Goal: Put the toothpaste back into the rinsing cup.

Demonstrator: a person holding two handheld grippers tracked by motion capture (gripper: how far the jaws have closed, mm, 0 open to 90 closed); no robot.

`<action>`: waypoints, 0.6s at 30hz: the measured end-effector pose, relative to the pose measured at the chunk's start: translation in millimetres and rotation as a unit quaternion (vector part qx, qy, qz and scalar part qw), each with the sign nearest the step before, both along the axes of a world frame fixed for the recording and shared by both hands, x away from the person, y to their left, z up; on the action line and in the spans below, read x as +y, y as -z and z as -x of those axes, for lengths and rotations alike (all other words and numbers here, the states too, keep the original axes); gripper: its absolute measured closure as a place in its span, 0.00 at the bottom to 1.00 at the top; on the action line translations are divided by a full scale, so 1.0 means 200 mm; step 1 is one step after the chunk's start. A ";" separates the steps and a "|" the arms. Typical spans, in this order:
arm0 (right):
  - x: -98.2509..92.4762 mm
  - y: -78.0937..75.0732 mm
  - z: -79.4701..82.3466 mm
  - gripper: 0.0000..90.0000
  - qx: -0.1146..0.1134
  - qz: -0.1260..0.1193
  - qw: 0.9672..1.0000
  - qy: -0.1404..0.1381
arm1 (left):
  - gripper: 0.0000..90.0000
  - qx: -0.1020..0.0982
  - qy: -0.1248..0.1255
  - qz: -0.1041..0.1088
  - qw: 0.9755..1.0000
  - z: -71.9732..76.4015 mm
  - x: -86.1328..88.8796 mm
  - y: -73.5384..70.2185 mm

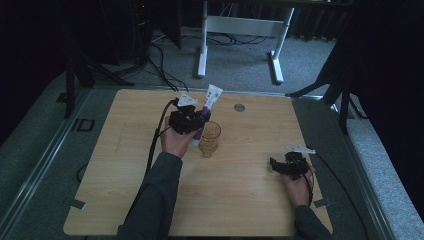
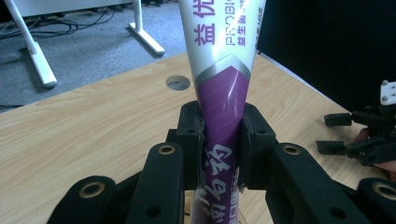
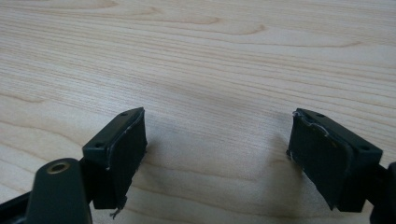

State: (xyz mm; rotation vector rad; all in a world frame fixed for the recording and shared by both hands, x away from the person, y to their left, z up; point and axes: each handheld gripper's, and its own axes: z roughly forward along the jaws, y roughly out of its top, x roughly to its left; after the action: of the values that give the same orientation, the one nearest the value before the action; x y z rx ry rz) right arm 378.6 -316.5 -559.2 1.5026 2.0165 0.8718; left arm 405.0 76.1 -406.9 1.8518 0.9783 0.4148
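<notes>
While the left gripper (image 2: pixel 219 149) clamps its purple lower part, the white-and-purple toothpaste tube (image 2: pixel 223 88) stands nearly upright, crimped end up, above the amber ribbed glass cup (image 1: pixel 210 138). Its cap end is hidden, perhaps inside the cup. Right gripper (image 3: pixel 217 154), jaws apart, rests on the wooden table (image 1: pixel 240 185).

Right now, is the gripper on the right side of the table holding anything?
No, the right gripper has its jaws standing wide apart over the bare wooden table, with nothing between them.

Black two-jaw grippers: left gripper (image 1: pixel 192 120), right gripper (image 1: pixel 280 166); brass-ringed screw holes, grey three-cornered top plates, black cables, dark grey-green sleeves.
</notes>
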 end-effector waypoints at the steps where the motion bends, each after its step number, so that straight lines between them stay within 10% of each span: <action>1: 0.00 0.00 0.00 0.21 0.000 0.000 1.000 0.000 | 0.82 0.000 0.001 0.003 1.000 0.00 0.00 0.00; 18: 0.00 0.00 0.00 0.21 0.000 0.000 1.000 0.000 | 0.82 -0.010 -0.022 0.039 0.999 -0.05 -0.02 0.02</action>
State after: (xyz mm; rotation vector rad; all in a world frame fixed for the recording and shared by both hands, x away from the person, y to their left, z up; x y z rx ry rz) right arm 378.7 -316.4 -559.2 1.5022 2.0169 0.8718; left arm 414.2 72.5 -410.7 1.7573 1.0091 0.4144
